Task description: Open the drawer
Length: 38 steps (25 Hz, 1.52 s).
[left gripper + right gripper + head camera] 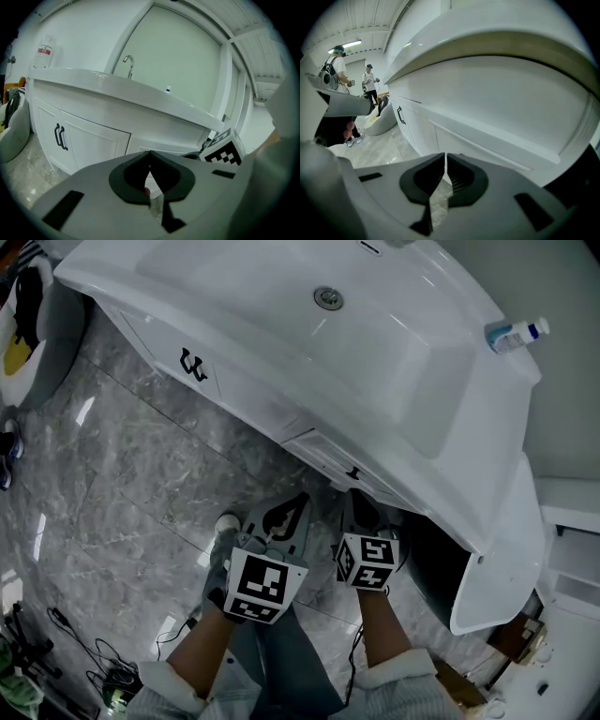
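Observation:
The white vanity (281,352) has a drawer front (319,448) under the basin, with a small black handle (353,472). My left gripper (298,501) hangs just below and left of that handle, its jaws shut with nothing between them. My right gripper (358,498) sits right below the handle, apart from it, and is also shut and empty. In the left gripper view the closed tips (150,153) point at the drawer panel (161,140). The right gripper (446,154) faces the drawer front (487,147) from close by.
A cabinet door with two black handles (192,364) lies left of the drawer. At the right a white door (502,559) stands open. A bottle (514,334) rests on the counter. Cables (94,662) trail on the marble floor. Two people (370,82) stand far off.

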Each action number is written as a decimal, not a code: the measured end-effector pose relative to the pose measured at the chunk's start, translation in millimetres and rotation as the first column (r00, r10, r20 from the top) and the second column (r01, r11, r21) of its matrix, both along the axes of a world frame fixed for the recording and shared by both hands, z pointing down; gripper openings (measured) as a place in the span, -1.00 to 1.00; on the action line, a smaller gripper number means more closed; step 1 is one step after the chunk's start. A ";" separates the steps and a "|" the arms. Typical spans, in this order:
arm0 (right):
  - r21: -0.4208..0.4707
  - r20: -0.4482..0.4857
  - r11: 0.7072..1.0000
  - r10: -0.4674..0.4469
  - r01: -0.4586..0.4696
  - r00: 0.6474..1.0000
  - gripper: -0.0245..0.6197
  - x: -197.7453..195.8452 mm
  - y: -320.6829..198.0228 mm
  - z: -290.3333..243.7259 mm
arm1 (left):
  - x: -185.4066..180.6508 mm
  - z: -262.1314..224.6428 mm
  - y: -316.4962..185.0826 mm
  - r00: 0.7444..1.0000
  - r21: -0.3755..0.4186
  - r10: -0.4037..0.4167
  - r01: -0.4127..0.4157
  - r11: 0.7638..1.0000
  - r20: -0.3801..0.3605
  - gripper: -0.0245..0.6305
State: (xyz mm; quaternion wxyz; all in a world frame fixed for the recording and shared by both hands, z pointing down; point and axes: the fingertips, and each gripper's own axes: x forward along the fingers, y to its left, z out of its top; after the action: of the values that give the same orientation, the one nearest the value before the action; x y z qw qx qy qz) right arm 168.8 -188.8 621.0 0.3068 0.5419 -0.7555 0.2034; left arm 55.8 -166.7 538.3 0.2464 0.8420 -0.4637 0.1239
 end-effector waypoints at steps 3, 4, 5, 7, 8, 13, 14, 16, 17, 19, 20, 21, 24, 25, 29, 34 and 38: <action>-0.011 -0.015 0.999 0.032 -0.032 0.999 -0.89 3.5 -1.9 11.4 | -1.5 5.6 -0.2 1.000 0.004 0.000 0.000 1.000 0.003 -0.87; -0.015 -0.020 0.999 0.047 -0.048 0.999 -0.88 5.8 -3.2 14.6 | -2.0 7.5 -0.3 1.000 0.004 0.000 0.000 1.000 0.005 -0.87; -0.019 -0.023 0.998 0.065 -0.066 0.998 -0.88 8.5 -4.8 17.6 | -2.6 9.2 -0.3 1.000 0.003 -0.002 0.002 1.000 0.006 -0.87; -0.035 -0.019 0.994 0.100 -0.101 0.995 -0.81 12.6 -8.3 23.3 | -4.2 11.9 0.3 1.000 0.001 -0.007 0.007 1.000 0.005 -0.87; -0.046 -0.014 0.992 0.114 -0.115 0.993 -0.74 13.4 -10.1 26.4 | -5.0 13.0 0.9 1.000 0.000 -0.010 0.010 1.000 0.003 -0.87; -0.082 -0.031 0.985 0.147 -0.149 0.989 -0.56 11.1 -18.0 41.4 | -6.3 18.8 6.9 1.000 -0.004 -0.004 0.004 1.000 0.009 -0.87; -0.086 -0.038 0.983 0.160 -0.163 0.986 -0.51 11.6 -19.1 43.7 | -6.5 20.0 8.9 1.000 -0.006 0.000 0.001 1.000 0.010 -0.87; -0.093 -0.052 0.975 0.197 -0.201 0.979 -0.47 15.2 -19.9 48.4 | -7.9 22.9 12.8 1.000 -0.010 0.003 -0.003 1.000 0.012 -0.87; -0.096 -0.060 0.970 0.217 -0.222 0.974 -0.44 18.0 -19.6 51.0 | -9.6 23.7 13.8 1.000 -0.011 0.003 -0.003 1.000 0.013 -0.87; -0.099 -0.068 0.961 0.254 -0.260 0.965 -0.40 23.4 -19.0 55.0 | -14.0 24.2 15.4 1.000 -0.011 0.001 -0.001 1.000 0.014 -0.87; -0.101 -0.066 0.957 0.266 -0.272 0.962 -0.40 25.0 -19.2 56.2 | -16.0 25.0 16.8 1.000 -0.013 0.002 -0.001 1.000 0.014 -0.87; -0.103 -0.062 0.955 0.275 -0.280 0.960 -0.39 25.8 -20.2 56.9 | -17.9 26.1 18.2 1.000 -0.016 0.003 -0.003 1.000 0.014 -0.87; -0.103 -0.050 0.951 0.289 -0.293 0.956 -0.39 25.4 -28.9 56.7 | -23.7 29.3 20.6 1.000 -0.025 0.001 -0.001 1.000 0.013 -0.87; -0.106 -0.045 0.949 0.295 -0.298 0.954 -0.38 24.9 -32.9 56.6 | -25.4 29.8 20.7 1.000 -0.028 -0.001 0.001 1.000 0.011 -0.87; -0.148 -0.020 0.926 0.348 -0.347 0.937 -0.38 23.7 -41.8 60.3 | -28.5 31.1 21.4 1.000 -0.033 0.009 -0.009 0.999 0.007 -0.87; -0.207 0.038 0.858 0.487 -0.470 0.873 -0.41 30.8 -44.0 68.4 | -33.8 31.2 23.9 1.000 -0.042 0.025 -0.025 0.999 0.003 -0.87; -0.220 0.018 0.807 0.565 -0.548 0.825 -0.44 33.8 -45.9 70.9 | -39.1 37.2 28.3 0.999 -0.058 0.044 -0.043 0.997 0.015 -0.87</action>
State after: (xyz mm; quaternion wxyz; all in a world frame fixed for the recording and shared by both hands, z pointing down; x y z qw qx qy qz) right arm 202.6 -234.7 691.9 0.2565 0.6958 -0.5505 0.3834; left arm 16.7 -138.5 575.5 0.2643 0.8433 -0.4436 0.1493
